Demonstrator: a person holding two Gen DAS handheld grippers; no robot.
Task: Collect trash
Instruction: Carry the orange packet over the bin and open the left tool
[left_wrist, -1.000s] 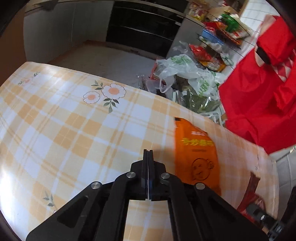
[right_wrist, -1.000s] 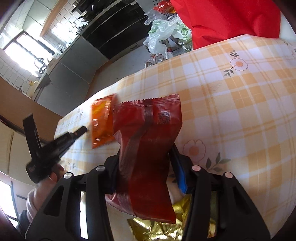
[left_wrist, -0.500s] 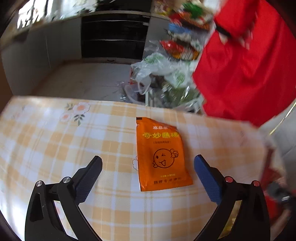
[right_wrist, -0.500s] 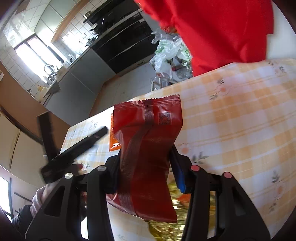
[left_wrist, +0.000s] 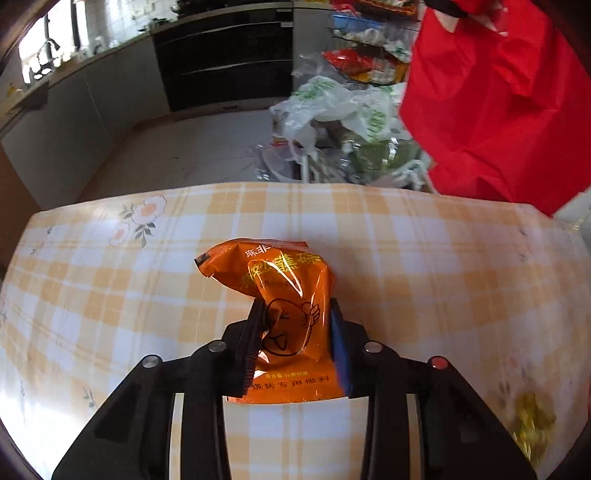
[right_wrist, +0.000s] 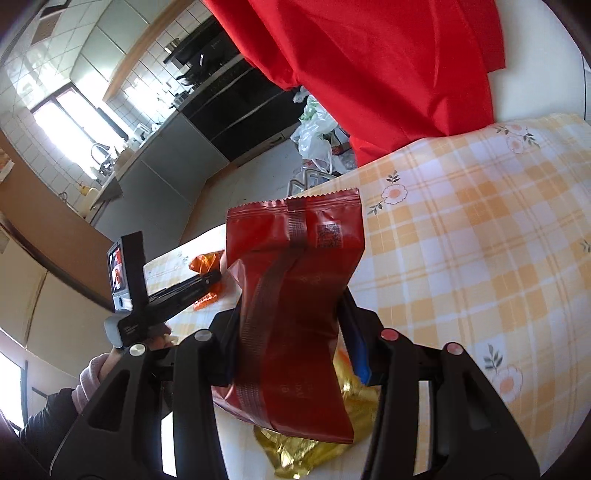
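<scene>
I take the table (left_wrist: 424, 258) with its checked cloth as my landmark. At its left side my left gripper (left_wrist: 297, 321) now pinches the orange packet (left_wrist: 291, 295). Half a second ago the jaws stood wide apart and this packet lay flat on the cloth between them; one second ago they were pressed together with the packet to their right. The jaws have just been closing, and now both pads press the sides of the packet, so it is crumpled and its top corner is folded toward the far edge of the table. Its lower end seems to touch the cloth, but I cannot tell this for sure. In the right wrist view my left hand (right_wrist: 147, 341) is seen behind that gripper, with a pink cuff and a dark sleeve.

More to the right, above the near part of the table, my right gripper (right_wrist: 291, 306) pinches the dark red packet (right_wrist: 295, 295), as it did one second ago. The packet stands nearly upright between the pads, and its serrated top points to the far edge. Compared with the earlier frame, more of the kitchen behind the table is visible. Under this gripper a gold wrapper (right_wrist: 314, 443) lies on the cloth. Beyond the far right corner of the table hangs a red cloth (right_wrist: 388, 66).
</scene>
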